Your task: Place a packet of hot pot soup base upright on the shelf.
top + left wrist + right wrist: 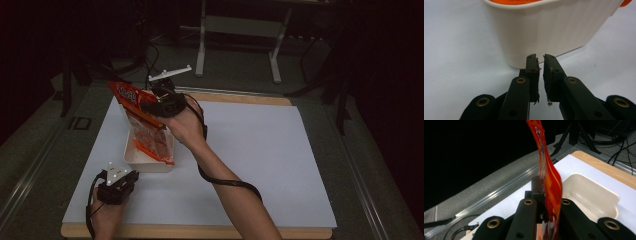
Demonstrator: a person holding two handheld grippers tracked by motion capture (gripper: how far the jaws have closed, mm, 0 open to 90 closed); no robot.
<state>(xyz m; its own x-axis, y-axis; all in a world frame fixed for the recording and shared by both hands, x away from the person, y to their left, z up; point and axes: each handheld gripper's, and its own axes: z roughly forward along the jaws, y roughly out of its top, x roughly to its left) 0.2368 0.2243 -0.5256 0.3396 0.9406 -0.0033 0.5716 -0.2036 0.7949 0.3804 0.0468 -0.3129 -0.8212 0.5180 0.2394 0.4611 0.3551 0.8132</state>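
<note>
Seen from above, a white table stands in a dark room. The right gripper, held in a hand whose forearm crosses the table from the bottom edge, has its fingers closed on an orange packet. The packet juts up and away from the fingers on one side and hangs below them into a white tub. The left gripper rests low on the table, its fingers just short of the tub's near end.

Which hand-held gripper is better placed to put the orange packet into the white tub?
Right. The right hand-held gripper already clamps the orange packet over the white tub; the left hand-held gripper holds nothing.
</note>
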